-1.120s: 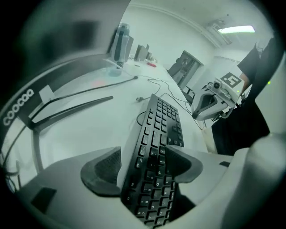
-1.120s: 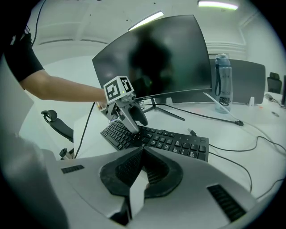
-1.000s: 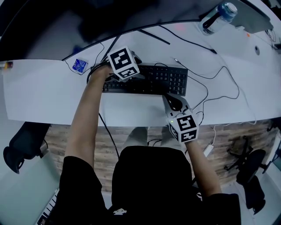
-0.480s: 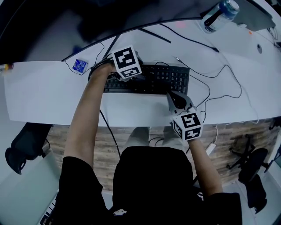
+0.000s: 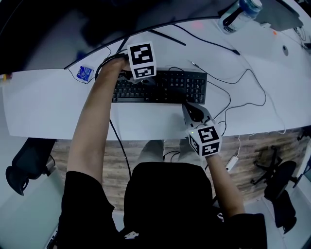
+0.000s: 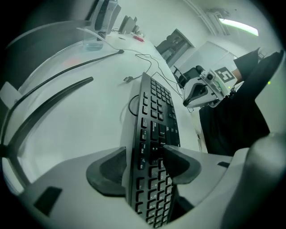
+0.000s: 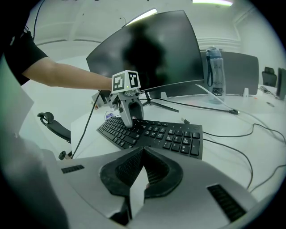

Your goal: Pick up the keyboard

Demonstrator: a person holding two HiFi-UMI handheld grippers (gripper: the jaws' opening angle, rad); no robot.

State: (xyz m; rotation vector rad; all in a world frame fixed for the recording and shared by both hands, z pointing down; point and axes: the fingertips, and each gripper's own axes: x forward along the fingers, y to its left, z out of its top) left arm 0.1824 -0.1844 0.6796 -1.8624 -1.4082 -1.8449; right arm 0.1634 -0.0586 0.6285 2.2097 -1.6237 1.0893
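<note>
The keyboard (image 5: pixel 165 88) lies flat on the bench (image 5: pixel 48 102). Its far edge, left of the middle, sits between the spread, closing jaws of the left tool (image 6: pixel 145 163). Let the pads clamp firmly before lifting, then raise it level. The right tool (image 7: pixel 142 172), pressed together and empty, hovers by the keyboard's near right corner.

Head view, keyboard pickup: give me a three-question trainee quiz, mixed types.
1. True or false: the right gripper holds the black full-size keyboard.
2. The clear blue-capped water bottle stands: A) between the two grippers, B) far back on the white desk, right of the keyboard, C) on the keyboard.
3. Which gripper has the keyboard between its jaws?
Key: 1 false, it is shut and empty. 2 B. 3 The left gripper; its jaws are closing, with the keyboard between them.
</note>
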